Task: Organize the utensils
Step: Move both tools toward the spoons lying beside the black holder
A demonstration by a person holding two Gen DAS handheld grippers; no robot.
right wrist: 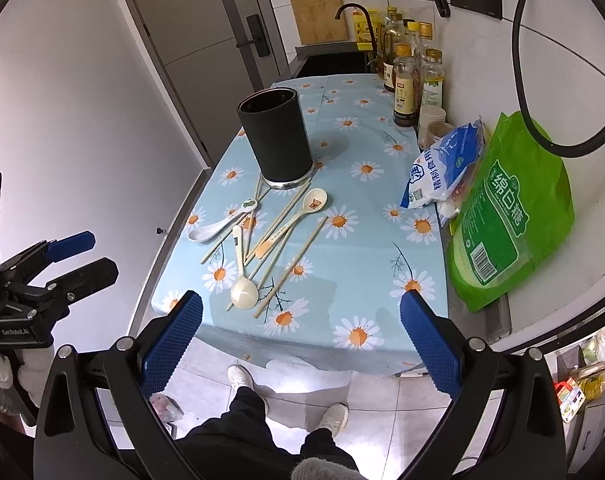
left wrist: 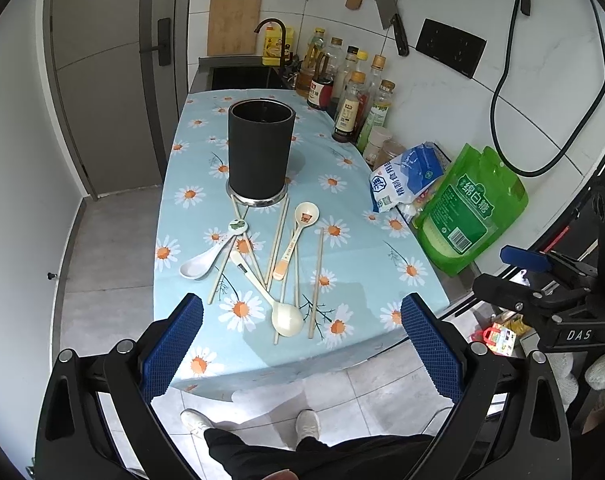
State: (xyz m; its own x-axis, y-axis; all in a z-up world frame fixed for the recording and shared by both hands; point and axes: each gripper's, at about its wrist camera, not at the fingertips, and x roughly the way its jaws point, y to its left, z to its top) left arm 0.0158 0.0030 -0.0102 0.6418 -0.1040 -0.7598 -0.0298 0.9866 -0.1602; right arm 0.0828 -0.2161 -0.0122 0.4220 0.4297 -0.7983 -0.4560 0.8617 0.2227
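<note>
Both the left gripper (left wrist: 302, 336) and right gripper (right wrist: 301, 334) hang released, jaws wide, over the daisy-clothed bench (left wrist: 354, 216). Ahead of the jaws lie scattered spoons (left wrist: 286, 322) and chopsticks (left wrist: 316, 284), beyond them the black holder (left wrist: 259, 148), in a tiled kitchen.

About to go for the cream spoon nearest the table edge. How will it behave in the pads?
The cream spoon looks glossy and rigid, so it may slip between the pads. Its handle lies across chopsticks, so lifting it will likely nudge them. The rounded bowl probably rocks if pressed; gripping the thin handle seems safer.
</note>
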